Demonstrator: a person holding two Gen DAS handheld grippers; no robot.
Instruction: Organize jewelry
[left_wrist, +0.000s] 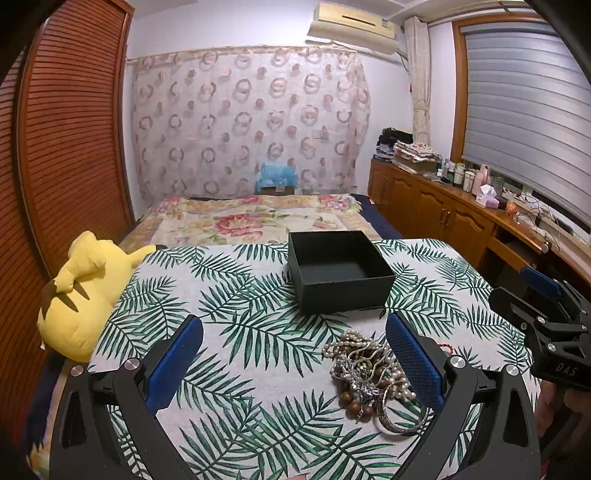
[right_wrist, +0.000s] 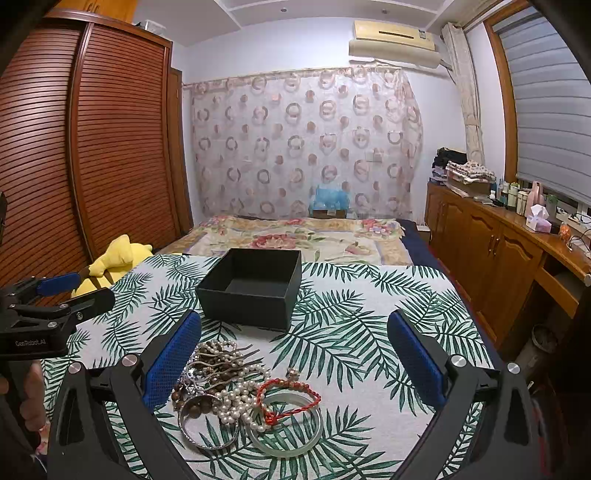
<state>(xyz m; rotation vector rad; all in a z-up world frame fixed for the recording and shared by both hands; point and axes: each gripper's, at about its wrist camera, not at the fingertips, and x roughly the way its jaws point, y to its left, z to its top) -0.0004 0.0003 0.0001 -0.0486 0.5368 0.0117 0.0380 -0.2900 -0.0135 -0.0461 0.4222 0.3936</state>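
Both claws hang released over our work: the left gripper (left_wrist: 293, 332) has its blue pads spread wide with nothing between them, and the right gripper (right_wrist: 293, 328) is spread just as wide and just as empty. We keep both above the leaf-print cloth (left_wrist: 236, 295), which covers the near surface and runs back toward the floral bedspread (left_wrist: 251, 218) at twelve o'clock.

Going down by size, we first see the louvred wooden wardrobe (right_wrist: 92, 158) filling the nine o'clock side, then the circle-patterned curtain (left_wrist: 243, 122) at twelve, and the wooden cabinets (right_wrist: 491, 243) with bottles on top at three o'clock. A yellow plush toy (left_wrist: 81, 295) lies at nine o'clock, touching the cloth's edge.

Next comes the black box (left_wrist: 338, 269), open at the top and bare inside, sitting on the cloth near twelve o'clock from our left claw.

The jewelry pile (left_wrist: 369, 373) rests on the cloth at six o'clock of the box, apart from it. In the left view it lies just beside the right-hand pad, around four o'clock; in the right view it sits by the left-hand pad, around seven o'clock. Within it we pick out a pale jade-like bangle (right_wrist: 284, 424), a silver bangle (right_wrist: 207, 424), a pearl strand (right_wrist: 236, 398), a red cord bracelet (right_wrist: 288, 398) lying across the pale bangle, and brown wooden beads (left_wrist: 354, 402).
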